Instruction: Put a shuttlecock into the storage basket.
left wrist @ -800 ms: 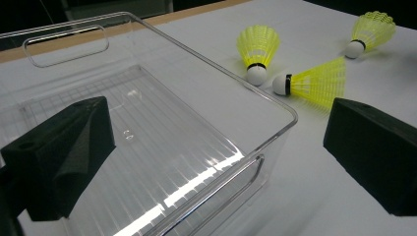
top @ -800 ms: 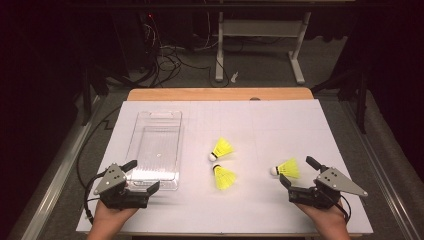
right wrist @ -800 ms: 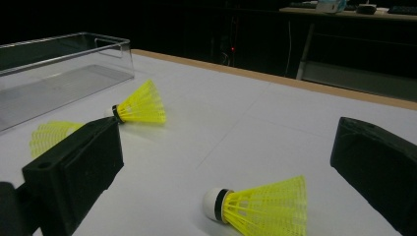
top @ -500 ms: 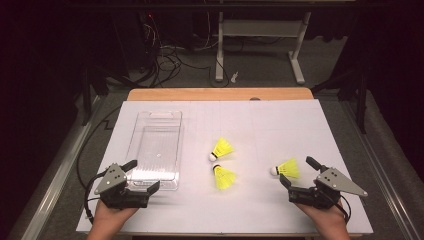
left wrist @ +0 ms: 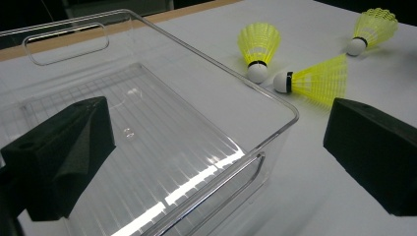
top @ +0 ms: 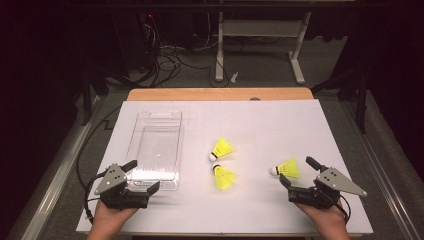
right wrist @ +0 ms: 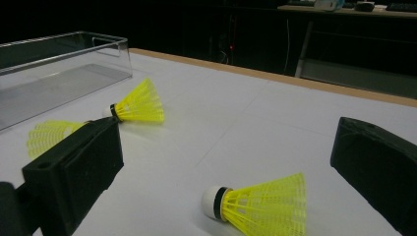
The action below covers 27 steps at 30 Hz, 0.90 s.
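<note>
Room: a dim workshop with dark floor, cables and a desk frame behind a white table (top: 280,120) that has a wooden far edge.
Bin: a clear plastic bin (top: 155,150) stands on the left half of the table, long side running near to far, nothing inside it; its near corner lies between the left gripper's jaws without touching either.
Shuttlecocks: three yellow ones lie on their sides. The far shuttlecock (top: 222,149) and the middle shuttlecock (top: 224,176) lie close together just right of the bin, their white corks near each other; the right shuttlecock (top: 286,169) lies well apart from them, cork pointing left.
Left gripper: the left gripper (top: 136,176) rests at the near left, jaws spread wide and holding nothing.
Right gripper: the right gripper (top: 296,172) rests at the near right, jaws released and wide, with the right shuttlecock (right wrist: 260,201) lying low between them, touched by neither.
Step in hand: probably picking up the right shuttlecock to carry it to the bin.
How to do it well: ease the right gripper forward and down so the pads meet the cork or the firm band beside it, not the springy skirt, which would crush or slip.
Care: close gently, lift clear of the table, and pass above the other two without knocking them.
Left hand: it could steady the bin's near corner.
</note>
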Tool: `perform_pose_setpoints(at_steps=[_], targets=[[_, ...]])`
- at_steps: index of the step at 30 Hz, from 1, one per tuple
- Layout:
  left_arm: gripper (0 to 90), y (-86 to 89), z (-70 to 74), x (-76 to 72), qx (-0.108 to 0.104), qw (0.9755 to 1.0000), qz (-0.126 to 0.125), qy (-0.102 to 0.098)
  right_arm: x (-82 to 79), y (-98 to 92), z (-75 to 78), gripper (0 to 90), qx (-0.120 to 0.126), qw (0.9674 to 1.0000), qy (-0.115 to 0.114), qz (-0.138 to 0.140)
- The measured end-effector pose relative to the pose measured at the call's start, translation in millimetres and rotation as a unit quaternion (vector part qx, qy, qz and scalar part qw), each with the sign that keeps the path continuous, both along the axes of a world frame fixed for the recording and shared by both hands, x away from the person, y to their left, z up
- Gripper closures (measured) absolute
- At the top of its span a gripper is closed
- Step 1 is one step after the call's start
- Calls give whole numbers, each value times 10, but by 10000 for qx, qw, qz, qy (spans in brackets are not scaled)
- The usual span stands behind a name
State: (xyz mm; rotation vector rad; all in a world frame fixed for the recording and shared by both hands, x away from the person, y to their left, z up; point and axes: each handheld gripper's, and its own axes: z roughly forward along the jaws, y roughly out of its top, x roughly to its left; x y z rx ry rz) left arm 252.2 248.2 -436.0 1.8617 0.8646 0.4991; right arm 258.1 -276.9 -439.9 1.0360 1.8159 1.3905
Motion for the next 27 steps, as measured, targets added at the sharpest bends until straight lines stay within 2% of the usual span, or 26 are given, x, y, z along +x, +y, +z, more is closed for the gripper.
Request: perform_pose_setpoints(at_steps=[13,15,23,27], targets=[[1,35,9,-3,-24,10000,30,36,2,-1,10,0,2,10000,6,-2],[1,79,22,-12,-106,9999,72,57,3,-8,13,0,38,10000,31,-8],[1,193,50,-30,-176,9995,230,130,9,-15,22,0,73,10000,52,-16],[1,251,57,-37,-219,9992,317,104,8,-14,29,0,48,10000,59,-18]])
